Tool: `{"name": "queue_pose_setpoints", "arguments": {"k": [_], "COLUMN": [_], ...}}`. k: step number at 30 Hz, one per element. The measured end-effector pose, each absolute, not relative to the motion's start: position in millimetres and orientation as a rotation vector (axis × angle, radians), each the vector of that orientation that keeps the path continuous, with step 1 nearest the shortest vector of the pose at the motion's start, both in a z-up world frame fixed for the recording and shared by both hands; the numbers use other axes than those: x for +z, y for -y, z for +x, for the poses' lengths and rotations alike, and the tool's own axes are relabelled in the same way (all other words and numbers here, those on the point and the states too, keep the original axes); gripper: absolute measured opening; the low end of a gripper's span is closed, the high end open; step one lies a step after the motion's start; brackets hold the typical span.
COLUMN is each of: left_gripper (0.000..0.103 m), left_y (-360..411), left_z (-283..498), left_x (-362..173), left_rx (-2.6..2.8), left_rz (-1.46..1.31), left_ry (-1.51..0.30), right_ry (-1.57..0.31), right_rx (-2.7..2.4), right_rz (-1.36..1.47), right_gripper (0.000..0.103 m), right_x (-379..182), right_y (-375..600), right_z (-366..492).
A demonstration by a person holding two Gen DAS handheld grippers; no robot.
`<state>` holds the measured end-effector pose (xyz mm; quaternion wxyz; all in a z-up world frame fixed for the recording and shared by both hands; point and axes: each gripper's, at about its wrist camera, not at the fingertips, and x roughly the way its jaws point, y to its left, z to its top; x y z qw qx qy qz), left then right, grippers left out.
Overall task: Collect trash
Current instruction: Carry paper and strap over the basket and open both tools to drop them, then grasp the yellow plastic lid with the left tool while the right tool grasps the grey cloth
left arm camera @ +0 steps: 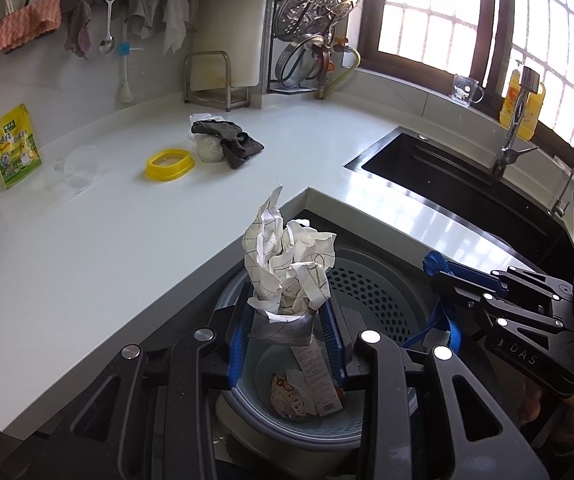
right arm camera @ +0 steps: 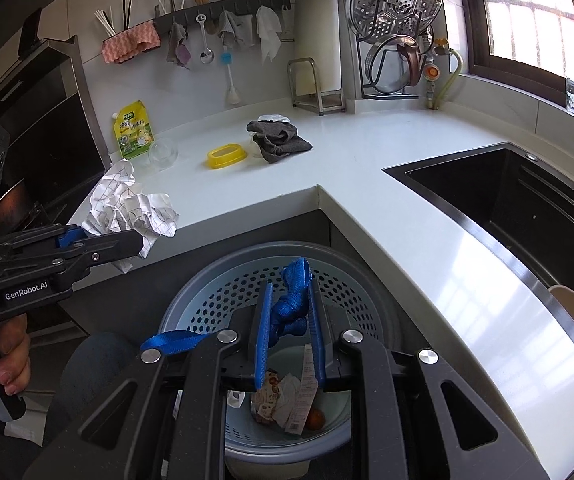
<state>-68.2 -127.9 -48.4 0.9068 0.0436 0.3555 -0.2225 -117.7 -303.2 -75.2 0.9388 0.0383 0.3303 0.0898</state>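
My left gripper [left arm camera: 287,336] is shut on a crumpled white grid-lined paper [left arm camera: 287,264] and holds it above the round blue-grey perforated trash basket [left arm camera: 371,288]. The same paper [right arm camera: 127,208] and left gripper [right arm camera: 127,240] show at the left of the right wrist view. My right gripper [right arm camera: 287,320] is shut on a knotted blue strap [right arm camera: 291,300] over the basket [right arm camera: 215,284]; it also shows in the left wrist view [left arm camera: 439,272]. Wrappers and a receipt [right arm camera: 287,396] lie in the basket's bottom.
The white L-shaped counter [left arm camera: 87,248] carries a yellow ring [left arm camera: 169,164], a grey cloth [left arm camera: 231,140] over a white object, a clear glass bowl [right arm camera: 163,154] and a yellow-green pouch [left arm camera: 15,146]. A black sink [left arm camera: 467,184] with a faucet lies to the right.
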Motion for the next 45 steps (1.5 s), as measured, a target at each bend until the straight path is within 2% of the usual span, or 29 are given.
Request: {"name": "queue_pose_setpoints", "arguments": {"k": [32,35,37,38,39,43,45], "left_gripper": [0.035,0.041,0.049,0.057,0.058,0.061,0.066], "left_y": [156,160,161,162,162,158,155], "left_z": [-49,-46,-46,-45,-45,-44,-43], "left_x": [-90,-95,-97,-98,-99,-102,-101], "left_rx": [-0.481,-0.492,-0.488,-0.479,-0.474,-0.463,-0.46], "left_rz": [0.133,0.14,0.14,0.153,0.16,0.153,0.141], "left_ry": [-0.853,-0.872,-0.875,-0.875,-0.876,-0.887,-0.887], "right_ry": [-0.735,-0.744,-0.743,-0.741,-0.736,-0.732,-0.727], "right_rx": [0.184,0.188,0.189,0.186,0.179,0.18,0.179], "right_rz": [0.098,0.089,0.082,0.075,0.073,0.071,0.072], "right_gripper": [0.018,0.019,0.026,0.034,0.039,0.043,0.045], "right_x": [-106,-108,-108,-108,-108,-108,-106], "right_y": [308,308,307,307,307,307,307], "right_z": [-103,-100,-99,-99,-99,-100,-100]}}
